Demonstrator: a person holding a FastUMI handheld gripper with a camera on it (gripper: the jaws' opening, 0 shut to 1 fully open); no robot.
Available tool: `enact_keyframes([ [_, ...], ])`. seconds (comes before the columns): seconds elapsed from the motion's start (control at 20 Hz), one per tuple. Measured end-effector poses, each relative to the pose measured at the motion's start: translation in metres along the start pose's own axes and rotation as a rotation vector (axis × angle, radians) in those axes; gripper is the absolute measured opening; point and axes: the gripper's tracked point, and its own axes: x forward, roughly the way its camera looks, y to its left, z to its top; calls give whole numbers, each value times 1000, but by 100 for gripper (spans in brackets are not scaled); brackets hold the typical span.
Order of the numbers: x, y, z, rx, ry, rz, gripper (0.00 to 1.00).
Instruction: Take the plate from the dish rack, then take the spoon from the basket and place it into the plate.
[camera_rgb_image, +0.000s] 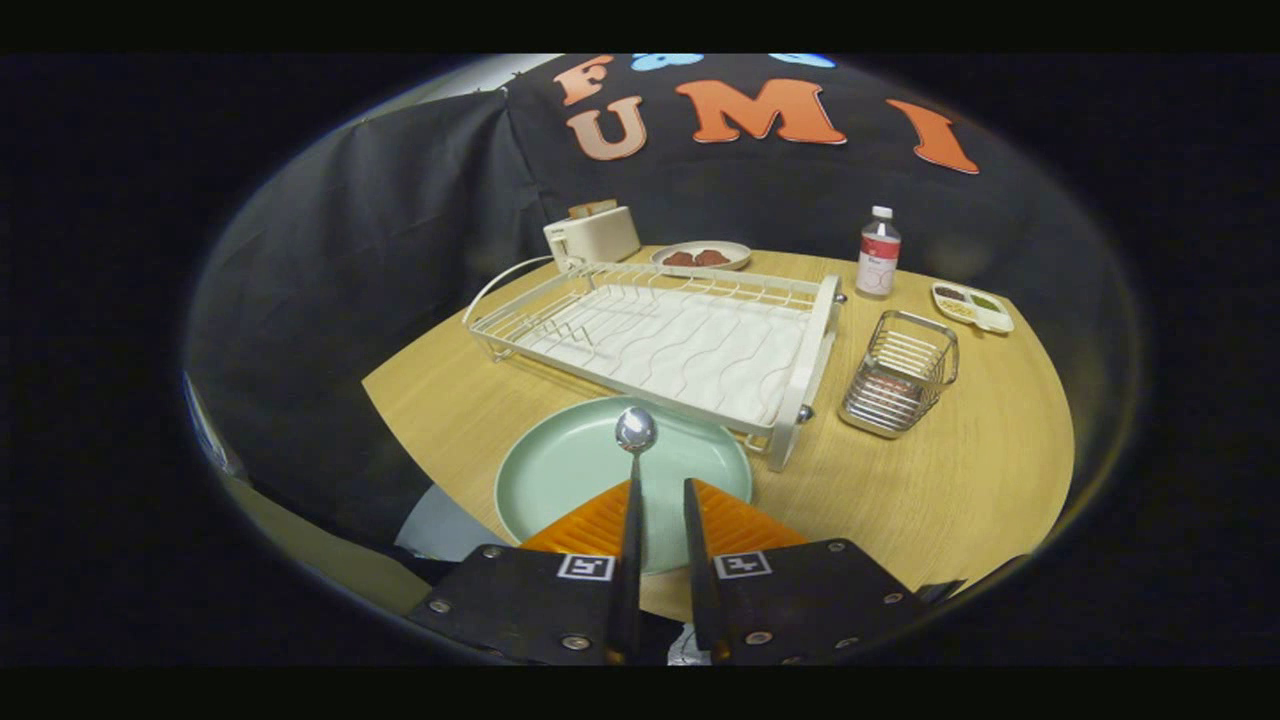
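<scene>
Gripper view: hand-held gripper (660, 500) at lower centre, fingers nearly closed, apparently pinching spoon (635, 432) handle. Spoon bowl poised over plate (560, 470) lying on bench (950, 480), lower centre. Dish rack (660, 335) and basket (900, 372) both vacant. Remaining: lower and release spoon.

The plate (575, 465) is round, pale green and shallow, lying flat on the wooden table (950, 480) just in front of the dish rack (660, 335), its near part under the gripper (660, 500). The spoon (635, 432) is shiny metal, its bowl raised over the plate, its handle running back along the left finger; whether both fingers press it is unclear. The rack is a white wire frame over a white tray, standing empty, and the basket (900, 372) is a small metal wire one just to the rack's right.
</scene>
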Motion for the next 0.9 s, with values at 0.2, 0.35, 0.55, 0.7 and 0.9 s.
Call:
enact_keyframes([
  [0.2, -24, -9, 57, 18, -126, -39, 32],
  [0.35, -50, -18, 112, 23, -257, -75, 42],
  [0.55, -93, -33, 187, 19, -462, -149, 60],
  [0.7, -122, -42, 226, 18, -569, -200, 70],
  [0.9, -154, -56, 257, 22, -669, -249, 85],
])
